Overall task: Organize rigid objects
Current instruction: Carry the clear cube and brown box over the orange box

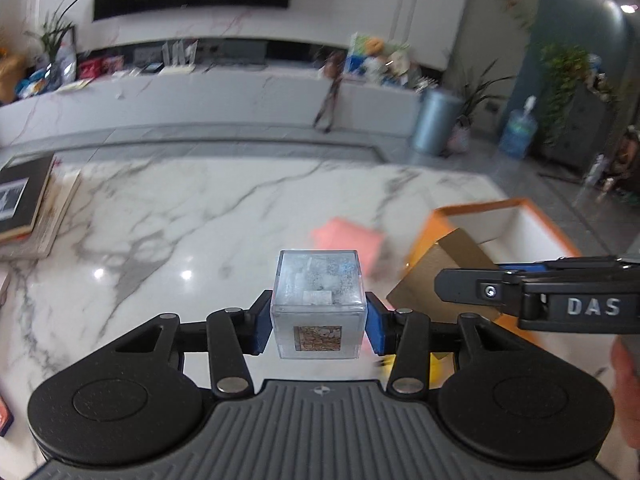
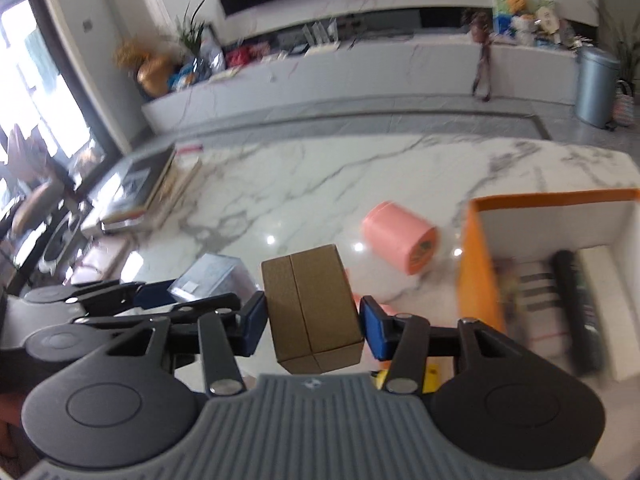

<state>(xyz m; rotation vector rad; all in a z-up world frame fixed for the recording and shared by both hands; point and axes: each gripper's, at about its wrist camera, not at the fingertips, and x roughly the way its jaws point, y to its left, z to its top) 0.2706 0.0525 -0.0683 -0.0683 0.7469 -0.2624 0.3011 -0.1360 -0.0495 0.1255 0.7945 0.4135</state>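
Now clear cube [image 1: 318, 304] in left gripper [image 1: 318, 320], brown box [image 2: 314, 312] in right gripper [image 2: 314, 324].

The left gripper [image 1: 318, 326] points forward and downward, its blue-padded jaws pressed on both sides of a clear cube [image 1: 318, 304] held above the bench. The right gripper [image 2: 314, 322] is angled likewise, jaws clamped on a brown box [image 2: 314, 308]. The two grippers sit side by side, the left one's jaws showing at the left of the right wrist view.
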